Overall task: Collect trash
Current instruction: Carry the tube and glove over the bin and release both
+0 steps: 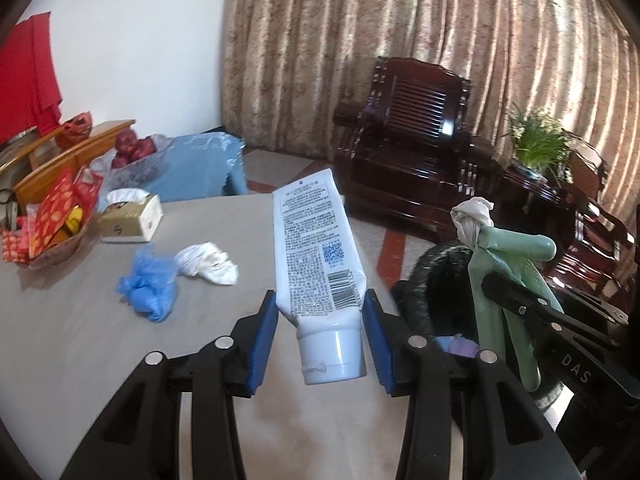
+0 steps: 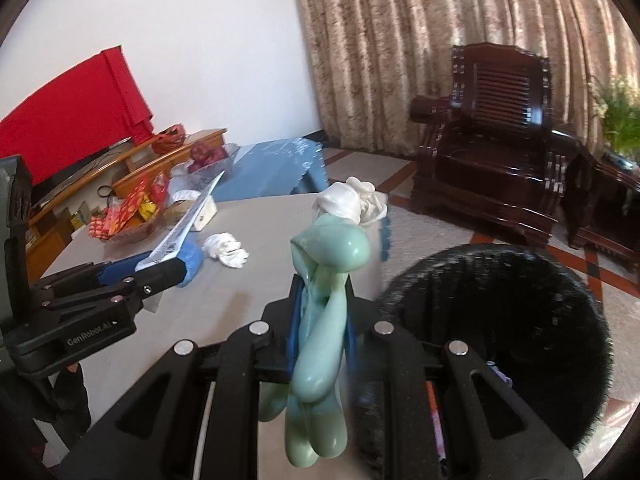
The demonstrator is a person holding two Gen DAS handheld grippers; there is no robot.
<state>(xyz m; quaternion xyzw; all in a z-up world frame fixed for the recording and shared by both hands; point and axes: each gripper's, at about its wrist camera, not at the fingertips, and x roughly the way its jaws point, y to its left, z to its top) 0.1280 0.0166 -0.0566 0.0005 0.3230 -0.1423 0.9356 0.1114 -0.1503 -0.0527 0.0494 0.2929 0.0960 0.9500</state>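
My left gripper (image 1: 320,312) is shut on a white squeeze tube (image 1: 314,252), cap toward the camera, held above the grey table (image 1: 80,340); it shows edge-on in the right wrist view (image 2: 184,228). My right gripper (image 2: 320,312) is shut on a pale green rubber glove (image 2: 324,320) with a white knotted end (image 2: 348,200), near a black trash bin (image 2: 500,332). The glove also shows in the left wrist view (image 1: 508,280). A blue plastic wad (image 1: 150,284) and a crumpled white wad (image 1: 208,262) lie on the table.
A tissue box (image 1: 132,220), a basket of red packets (image 1: 52,224) and a bowl of apples (image 1: 136,156) stand at the table's far left. A blue stool (image 1: 208,160), dark wooden armchairs (image 1: 412,140) and a potted plant (image 1: 540,140) stand beyond.
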